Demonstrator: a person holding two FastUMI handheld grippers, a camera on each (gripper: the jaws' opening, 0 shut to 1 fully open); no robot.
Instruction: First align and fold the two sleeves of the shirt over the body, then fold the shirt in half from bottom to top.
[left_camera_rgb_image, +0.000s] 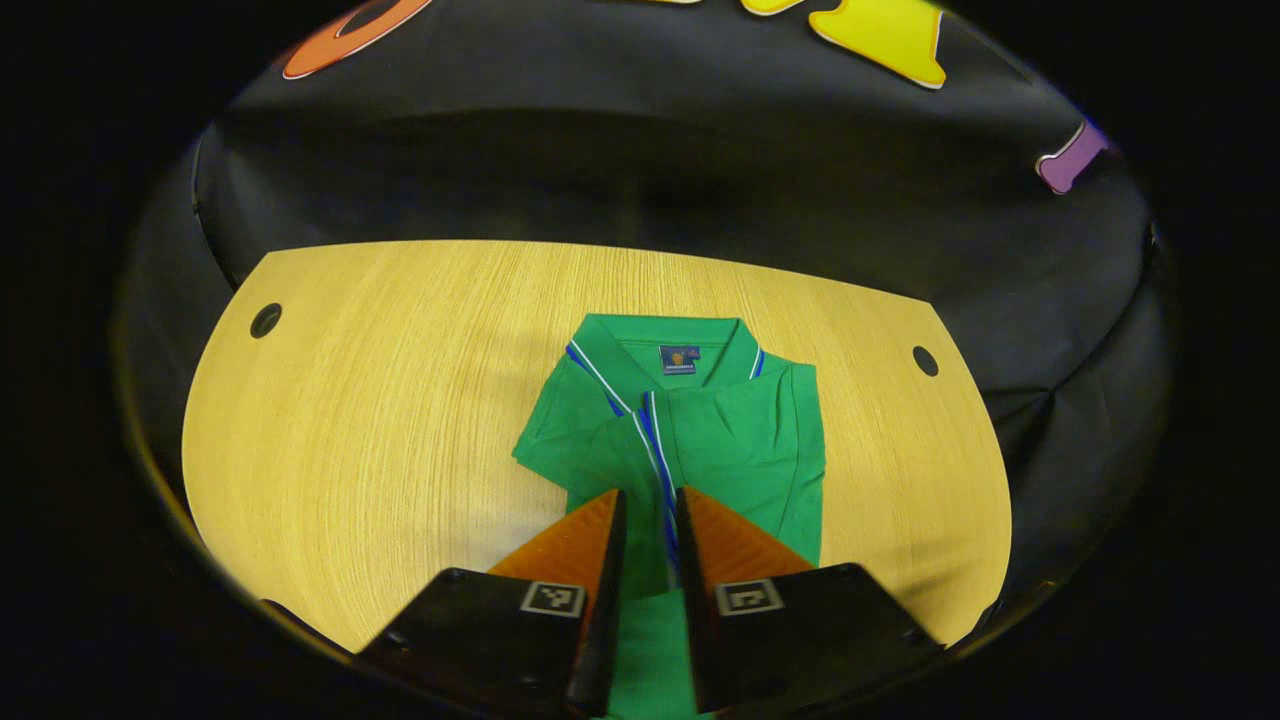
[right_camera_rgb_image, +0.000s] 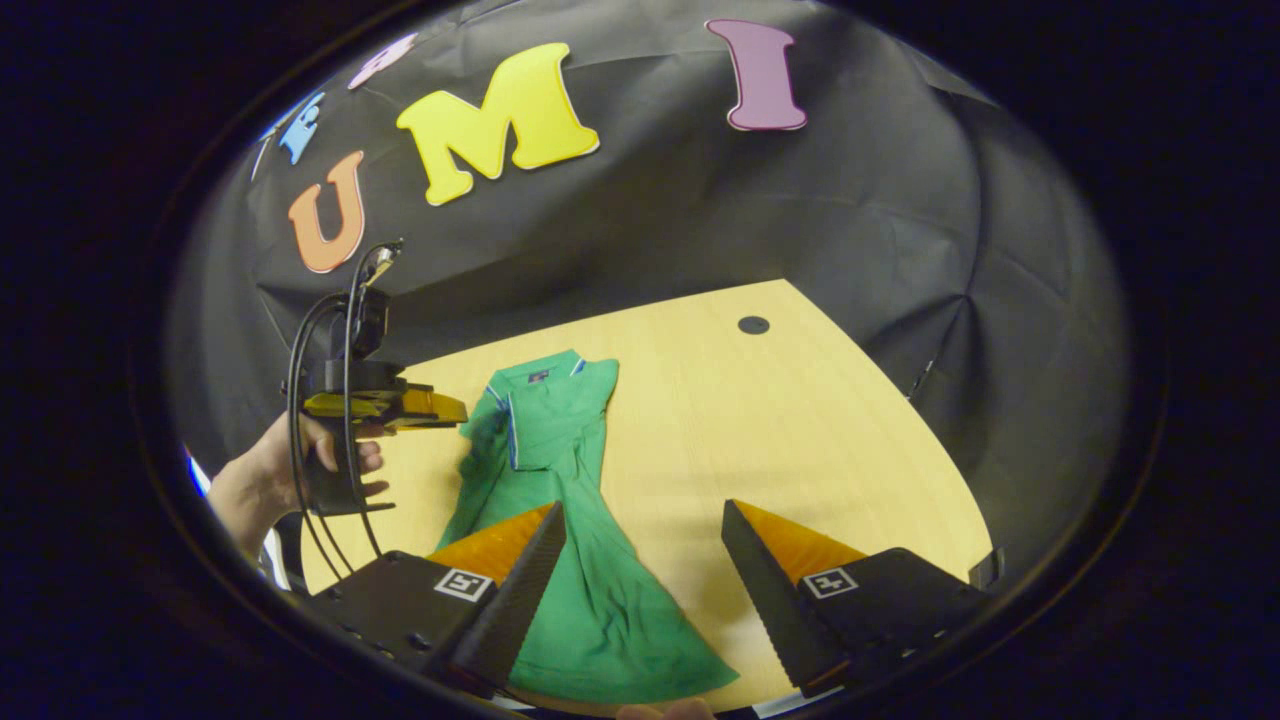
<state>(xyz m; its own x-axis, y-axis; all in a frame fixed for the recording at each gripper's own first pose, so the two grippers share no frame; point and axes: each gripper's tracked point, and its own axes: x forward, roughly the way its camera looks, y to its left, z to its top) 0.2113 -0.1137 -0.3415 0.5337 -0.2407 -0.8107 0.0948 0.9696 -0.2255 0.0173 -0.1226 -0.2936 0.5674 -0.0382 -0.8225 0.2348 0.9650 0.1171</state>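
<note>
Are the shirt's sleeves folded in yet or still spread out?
Folded in. Both sleeves lie across the chest of the green shirt, leaving a narrow strip on the table; the bottom-to-top fold is not yet done.

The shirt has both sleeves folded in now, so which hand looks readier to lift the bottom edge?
Probably the right gripper: it is open and low over the shirt's bottom part. The left gripper is nearly closed, farther up the shirt.
</note>
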